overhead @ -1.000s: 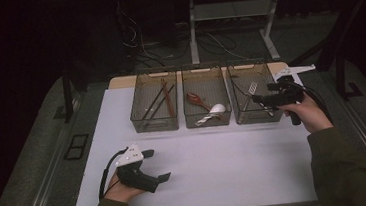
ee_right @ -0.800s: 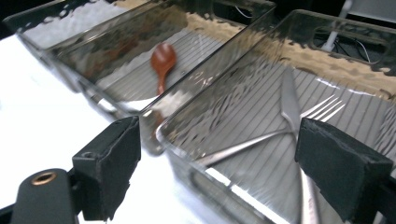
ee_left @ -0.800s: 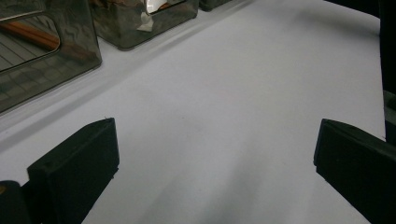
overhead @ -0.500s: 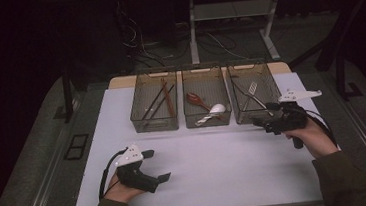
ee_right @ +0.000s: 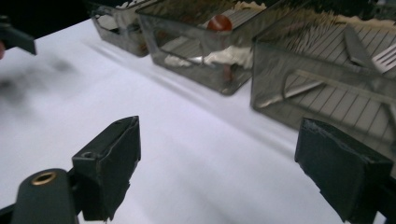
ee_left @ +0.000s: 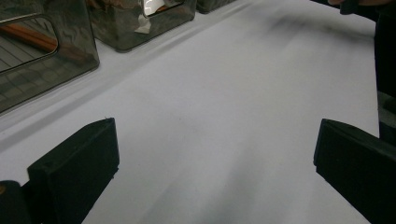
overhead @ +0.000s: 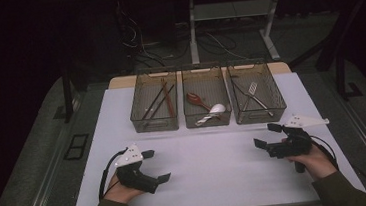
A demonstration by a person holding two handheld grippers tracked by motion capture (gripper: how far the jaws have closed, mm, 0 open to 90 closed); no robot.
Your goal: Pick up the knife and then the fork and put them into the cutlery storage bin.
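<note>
High view: your white mat (overhead: pixel 211 165) carries three clear bins in a row along its far edge.
Landmark: middle bin (overhead: pixel 206 97); every place below is given from it.
Left bin (overhead: pixel 154 101): just beside the middle bin on its left; brown chopsticks (overhead: pixel 163 98) lie inside.
Middle bin contents: a red spoon (overhead: pixel 197 100) and a white spoon (overhead: pixel 213 111), close together.
Right bin (overhead: pixel 256 92): just beside the middle bin on its right; a metal fork (overhead: pixel 251 93) lies inside.
Left gripper (overhead: pixel 156 166): near and to the left of the middle bin, low over the mat in your left hand (overhead: pixel 123 188); jaws spread wide, nothing between them.
Right gripper (overhead: pixel 266 136): near and to the right of the middle bin, in front of the right bin, in your right hand (overhead: pixel 314 159); jaws spread wide, nothing between them.
Left gripper view: bare mat between the jaws; bins at upper left.
Right gripper view: bare mat between the jaws; right bin (ee_right: pixel 336 70) just beyond them.
</note>
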